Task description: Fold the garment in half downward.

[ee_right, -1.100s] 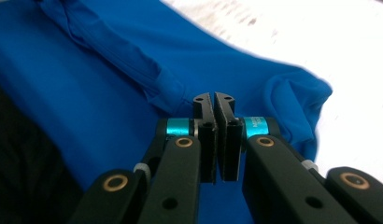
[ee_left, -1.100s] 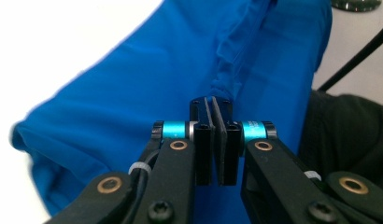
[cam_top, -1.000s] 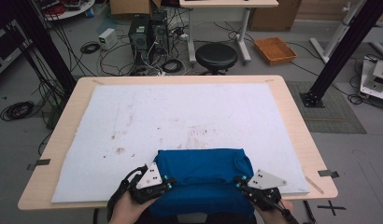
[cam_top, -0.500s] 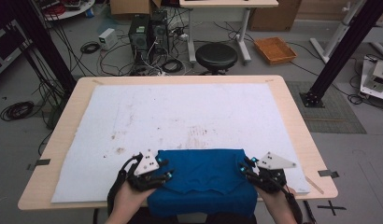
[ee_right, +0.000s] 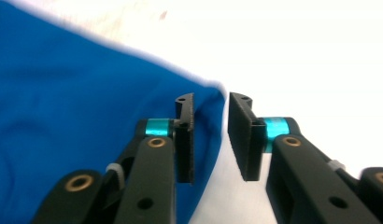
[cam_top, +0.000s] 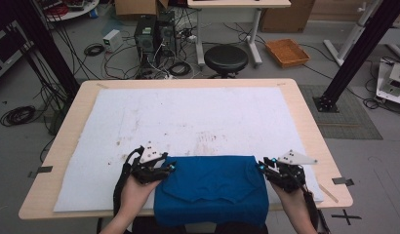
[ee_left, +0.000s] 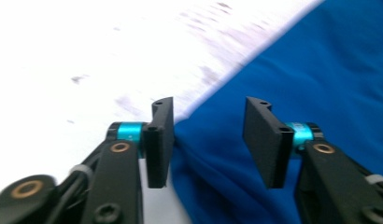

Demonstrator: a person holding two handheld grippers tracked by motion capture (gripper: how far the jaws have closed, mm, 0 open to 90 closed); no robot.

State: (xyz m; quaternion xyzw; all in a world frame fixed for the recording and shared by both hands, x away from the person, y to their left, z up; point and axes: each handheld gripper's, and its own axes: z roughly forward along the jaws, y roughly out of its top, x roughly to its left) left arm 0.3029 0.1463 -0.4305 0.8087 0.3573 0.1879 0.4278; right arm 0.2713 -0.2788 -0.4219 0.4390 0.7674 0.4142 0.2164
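While the left gripper (cam_top: 165,170) sits at the left edge of the blue cloth (cam_top: 212,187), its fingers (ee_left: 161,140) have just been opening and stand spread, with the cloth's edge between them but unpinched. Folded flat, the cloth lies on the white mat (cam_top: 188,117) at the near edge of the counter (cam_top: 305,107), hanging partly over the front. At the cloth's right edge is the right gripper (cam_top: 264,168), whose fingers (ee_right: 186,140) have also just been opening; they stand apart, the cloth's corner just beside one finger, free.
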